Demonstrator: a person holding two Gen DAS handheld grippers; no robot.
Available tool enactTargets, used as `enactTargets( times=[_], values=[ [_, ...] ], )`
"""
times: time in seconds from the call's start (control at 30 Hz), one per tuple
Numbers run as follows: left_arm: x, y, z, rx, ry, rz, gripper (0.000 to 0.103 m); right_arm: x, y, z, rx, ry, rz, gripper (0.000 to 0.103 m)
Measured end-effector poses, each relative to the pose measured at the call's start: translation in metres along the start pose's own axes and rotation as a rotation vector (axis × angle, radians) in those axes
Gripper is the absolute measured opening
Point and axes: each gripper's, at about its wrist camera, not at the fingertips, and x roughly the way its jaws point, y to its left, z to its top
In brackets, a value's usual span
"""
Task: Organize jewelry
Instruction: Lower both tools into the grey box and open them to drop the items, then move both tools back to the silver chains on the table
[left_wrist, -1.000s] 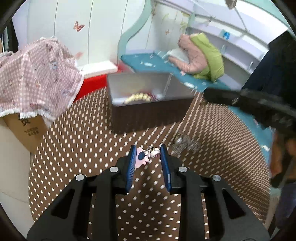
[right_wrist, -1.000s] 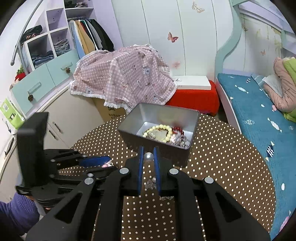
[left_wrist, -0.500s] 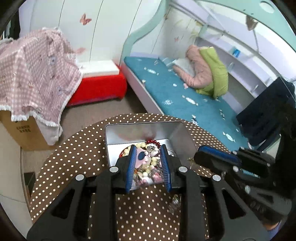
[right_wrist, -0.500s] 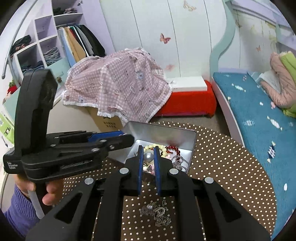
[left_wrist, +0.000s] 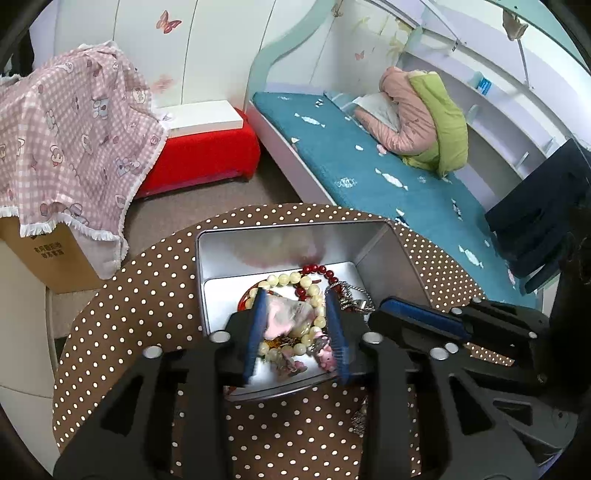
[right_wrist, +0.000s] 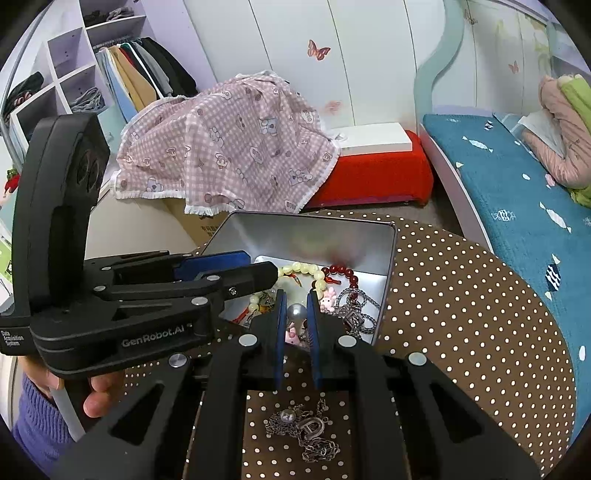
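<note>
"GenRobot.AI" on left gripper (right_wrist: 258, 273)

Both views were evenly and brightly lit by soft, diffuse room light; no single source was visible. Shadows were faint. The metal box (left_wrist: 295, 240) carried dull, smeared reflections on its far inner wall, without harsh glare. Fisheye distortion bent the bed frame (right_wrist: 443, 74) and wardrobe shelves (right_wrist: 74, 74) strongly toward the rim, with black vignetting at all corners. The pink charm (left_wrist: 286, 317) between the left gripper (left_wrist: 295, 306) fingers was motion-blurred; the surroundings stayed reasonably sharp.
</note>
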Motion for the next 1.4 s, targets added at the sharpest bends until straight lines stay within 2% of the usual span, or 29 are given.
enactTargets(
  times=[0.27, 0.43, 0.47, 0.57, 0.73, 0.8, 0.87, 0.93, 1.0, 1.13, 1.4],
  values=[
    [-0.007, 0.002, 0.0, -0.012, -0.009, 0.01, 0.044, -0.001, -0.003, 0.0, 0.02, -0.002, 0.018, 0.011],
    [-0.022, -0.003, -0.001, 0.0, -0.042, 0.019, 0.044, -0.012, -0.006, 0.001, 0.035, -0.024, 0.02, 0.017],
    [-0.027, -0.004, -0.002, 0.0, -0.052, 0.017, 0.045, -0.016, -0.007, 0.001, 0.038, -0.031, 0.02, 0.021],
    [-0.042, -0.009, -0.006, 0.013, -0.088, 0.024, 0.05, -0.033, -0.007, -0.001, 0.026, -0.056, 0.015, 0.024],
    [-0.067, -0.022, -0.026, 0.061, -0.143, 0.029, 0.05, -0.061, -0.004, -0.014, -0.006, -0.091, -0.012, 0.03],
    [-0.074, -0.029, -0.037, 0.088, -0.168, 0.042, 0.051, -0.069, -0.004, -0.023, -0.018, -0.098, -0.025, 0.037],
    [-0.076, -0.035, -0.051, 0.118, -0.183, 0.061, 0.059, -0.075, -0.005, -0.033, -0.026, -0.099, -0.035, 0.038],
    [-0.074, -0.043, -0.067, 0.161, -0.199, 0.074, 0.061, -0.077, -0.006, -0.045, -0.04, -0.092, -0.062, 0.039],
    [-0.066, -0.048, -0.078, 0.184, -0.184, 0.069, 0.061, -0.077, -0.009, -0.057, -0.041, -0.081, -0.083, 0.043],
    [-0.043, -0.053, -0.092, 0.191, -0.133, 0.053, 0.061, -0.07, -0.02, -0.075, -0.016, -0.045, -0.086, 0.043],
    [-0.01, -0.063, -0.097, 0.224, -0.082, 0.055, 0.061, -0.063, -0.028, -0.096, 0.019, -0.019, -0.061, 0.046]
  ],
)
